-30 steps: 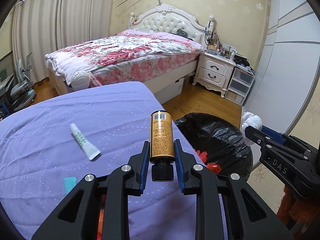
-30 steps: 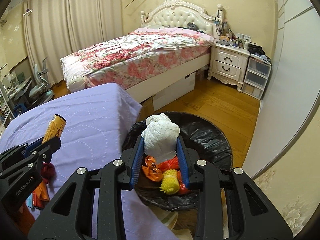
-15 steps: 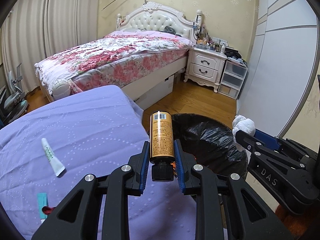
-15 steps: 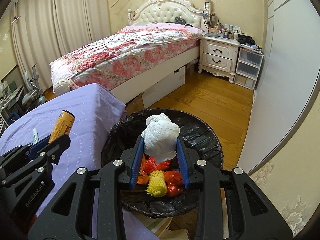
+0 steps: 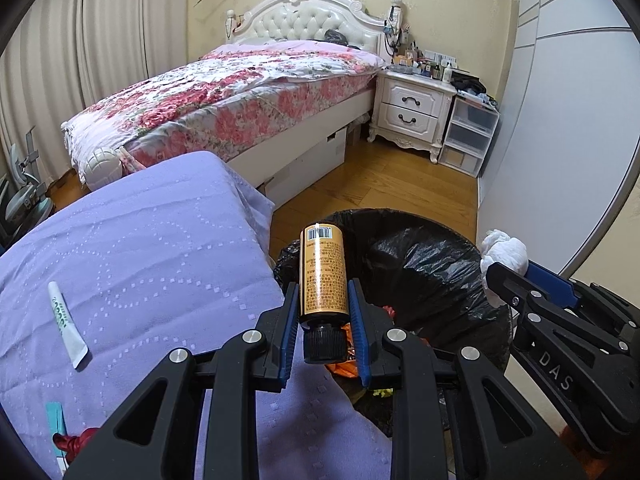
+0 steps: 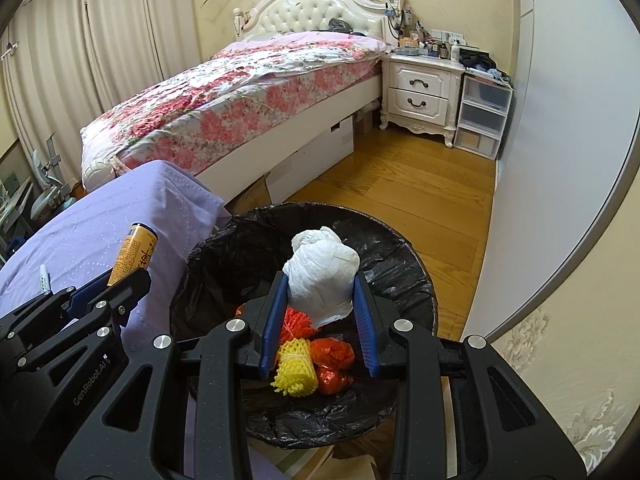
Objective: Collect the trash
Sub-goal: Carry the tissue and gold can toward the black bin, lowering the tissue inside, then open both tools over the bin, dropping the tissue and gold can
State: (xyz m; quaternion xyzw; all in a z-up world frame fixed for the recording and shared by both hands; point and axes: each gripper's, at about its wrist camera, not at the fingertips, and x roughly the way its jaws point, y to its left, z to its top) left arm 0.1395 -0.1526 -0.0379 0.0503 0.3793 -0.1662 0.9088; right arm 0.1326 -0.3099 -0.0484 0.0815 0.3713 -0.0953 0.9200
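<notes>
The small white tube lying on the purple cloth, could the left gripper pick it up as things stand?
Probably not yet. The left gripper is shut on an orange bottle with a black cap, so its jaws are full. The white tube lies uncovered on the purple cloth, so the way looks free once the bottle is dropped.

Orange bottle (image 5: 322, 276): glossy, smooth printed label; ribbed matt black plastic cap.
White wad (image 6: 324, 276): crinkled, matt, paper-like.
Bin liner (image 6: 248, 256): thin black plastic, wrinkled, shiny.
Net sleeves (image 6: 295, 372): yellow and orange foam mesh, rough.
Bench cover (image 5: 140, 248): lilac cloth, matt, stitched dots.
Tube (image 5: 66, 322): smooth white plastic.
Floor (image 6: 420, 192): polished wood.
Hand-held gripper (image 5: 322, 316): matt black plastic, blue ribbed pads, metal pins.
</notes>
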